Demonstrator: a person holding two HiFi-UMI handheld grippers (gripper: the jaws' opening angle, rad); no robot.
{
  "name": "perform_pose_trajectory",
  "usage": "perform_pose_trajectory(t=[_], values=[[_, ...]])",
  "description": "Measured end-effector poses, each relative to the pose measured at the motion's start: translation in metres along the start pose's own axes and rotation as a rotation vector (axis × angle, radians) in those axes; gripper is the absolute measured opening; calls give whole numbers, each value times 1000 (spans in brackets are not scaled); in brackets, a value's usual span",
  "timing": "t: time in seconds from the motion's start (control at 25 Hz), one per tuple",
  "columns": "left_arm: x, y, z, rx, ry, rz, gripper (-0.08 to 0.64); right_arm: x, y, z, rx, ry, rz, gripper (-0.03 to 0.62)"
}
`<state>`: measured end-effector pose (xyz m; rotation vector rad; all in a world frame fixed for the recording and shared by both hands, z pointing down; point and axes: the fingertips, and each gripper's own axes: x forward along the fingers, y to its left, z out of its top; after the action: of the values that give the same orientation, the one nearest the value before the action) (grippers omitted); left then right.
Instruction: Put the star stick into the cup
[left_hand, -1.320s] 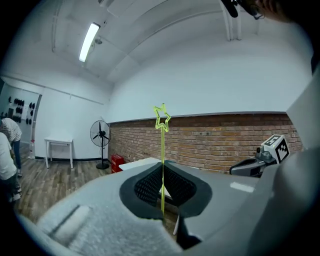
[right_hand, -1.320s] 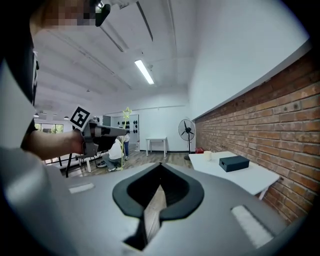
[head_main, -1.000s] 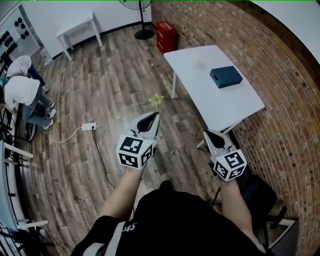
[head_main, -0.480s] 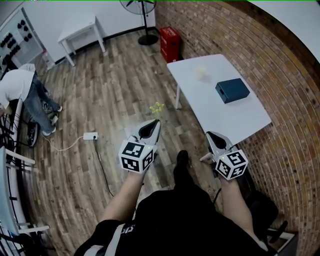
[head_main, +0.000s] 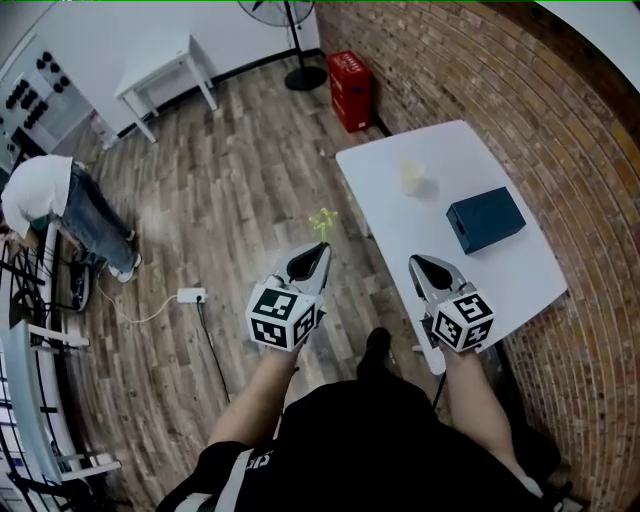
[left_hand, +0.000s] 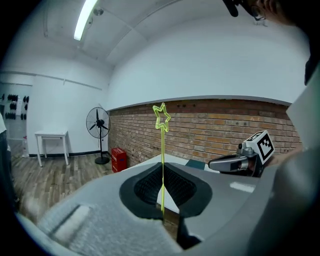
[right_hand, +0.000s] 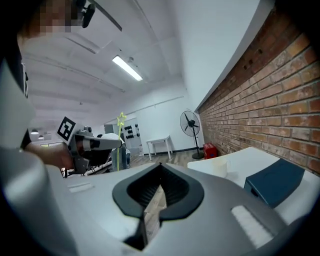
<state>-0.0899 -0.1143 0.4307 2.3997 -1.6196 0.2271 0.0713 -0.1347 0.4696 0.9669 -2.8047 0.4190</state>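
1. Left gripper (head_main: 320, 248): held out over the wooden floor, left of the table. Its jaws are pressed together, pinching the stick's lower shaft. Judged step: carrying the stick across to the cup.
2. Star stick (left_hand: 162, 150): thin and yellow-green, rising straight out of the pads with the star at the far tip. It is well apart from the cup. The shaft looks flimsy, so move it slowly to keep the tip from whipping.
3. Cup (head_main: 412, 177): pale, upright on the table near its left edge, mouth open upward and nothing in it that can be made out. It looks light. Approach from above, tip the gripper so the free end points down into the mouth, and avoid knocking the rim.
4. Right gripper (head_main: 417, 262): jaws together with nothing between them, hovering over the table's near edge. It could steady the cup's side if the cup shifts.
5. Table (head_main: 450, 270): white, against the brick wall. Release the stick only once it rests well inside the cup.
6. Blue box (head_main: 486, 219): right of the cup and clear of the approach.
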Motion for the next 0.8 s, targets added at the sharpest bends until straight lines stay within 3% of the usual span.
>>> perform_pose_trajectory(t=[0.28, 0.52, 0.8], values=[[107, 22, 35, 43, 33, -56, 9, 51, -90, 29, 25, 4, -39, 0], [158, 45, 26, 6, 64, -112, 9, 77, -119, 17, 56, 52, -89, 0], [201, 80, 45, -9, 44, -215, 9, 118, -140, 32, 63, 81, -181, 0]])
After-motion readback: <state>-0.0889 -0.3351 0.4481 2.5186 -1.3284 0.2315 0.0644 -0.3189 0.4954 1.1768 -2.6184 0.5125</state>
